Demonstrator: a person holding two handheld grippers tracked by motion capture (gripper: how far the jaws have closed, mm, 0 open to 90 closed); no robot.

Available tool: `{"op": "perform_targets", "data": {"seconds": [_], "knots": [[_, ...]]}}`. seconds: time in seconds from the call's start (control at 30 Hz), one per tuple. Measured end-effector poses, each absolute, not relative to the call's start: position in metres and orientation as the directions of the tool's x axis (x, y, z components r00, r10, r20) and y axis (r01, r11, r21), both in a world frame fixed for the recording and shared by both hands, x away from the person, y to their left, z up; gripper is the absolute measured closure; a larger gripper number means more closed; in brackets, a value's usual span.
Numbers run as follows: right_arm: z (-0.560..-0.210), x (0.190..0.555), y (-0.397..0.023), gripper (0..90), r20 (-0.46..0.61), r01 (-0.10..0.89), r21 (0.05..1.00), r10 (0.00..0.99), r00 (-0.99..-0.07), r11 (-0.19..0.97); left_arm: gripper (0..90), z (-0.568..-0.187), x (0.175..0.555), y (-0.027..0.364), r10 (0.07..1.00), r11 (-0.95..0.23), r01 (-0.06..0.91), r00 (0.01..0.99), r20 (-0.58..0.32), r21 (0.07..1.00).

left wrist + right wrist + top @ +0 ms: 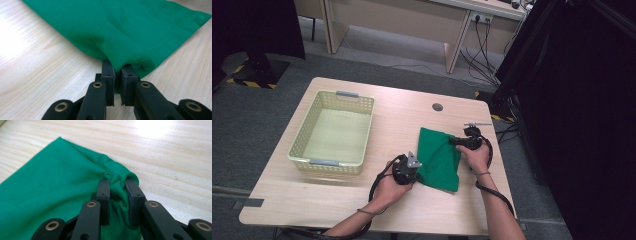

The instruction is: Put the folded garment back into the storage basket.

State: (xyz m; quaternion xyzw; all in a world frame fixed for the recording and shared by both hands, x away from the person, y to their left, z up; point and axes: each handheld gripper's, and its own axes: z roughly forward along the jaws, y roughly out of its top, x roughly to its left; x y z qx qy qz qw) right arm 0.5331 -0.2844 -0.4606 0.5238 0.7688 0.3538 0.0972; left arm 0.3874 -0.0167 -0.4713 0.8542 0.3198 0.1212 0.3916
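A folded green cloth (439,156) lies on the wooden table (402,120), right of the middle. At the cloth's near left edge, my left gripper (416,170) is shut on it; in the left gripper view the green cloth (120,27) is pinched between the two black pads of that gripper (118,70). My right gripper (456,142) grips the cloth's right edge. The right gripper view shows a bunched fold of green cloth (50,190) squeezed between the pads of this gripper (117,183).
A pale yellow plastic basket (333,131) with grey handles stands on the left half of the table. A round cable hole (437,106) sits near the far edge. Beyond the table are desk legs and cables on a grey floor.
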Motion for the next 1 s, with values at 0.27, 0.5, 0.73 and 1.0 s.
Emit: {"op": "perform_targets", "data": {"seconds": [0.27, 0.5, 0.73, 1.0], "knots": [[-0.441, 0.527, -0.277, 76.2, 0.214, 0.712, 0.675, 0.872, -0.439, 0.193, 84.6, -0.463, 0.382, -0.006, 0.657, -0.444, 0.454, 0.751, -0.064, 0.773], [-0.423, 0.529, -0.263, 76.1, 0.205, 0.695, 0.689, 0.865, -0.459, 0.205, 84.5, -0.450, 0.377, 0.005, 0.671, -0.417, 0.441, 0.739, -0.059, 0.795], [-0.412, 0.531, -0.251, 76.1, 0.198, 0.680, 0.701, 0.858, -0.474, 0.214, 84.4, -0.439, 0.374, 0.019, 0.688, -0.400, 0.435, 0.724, -0.049, 0.807], [-0.406, 0.534, -0.235, 76.1, 0.193, 0.673, 0.704, 0.850, -0.491, 0.228, 84.4, -0.434, 0.371, 0.032, 0.704, -0.391, 0.435, 0.709, -0.041, 0.811]]}}
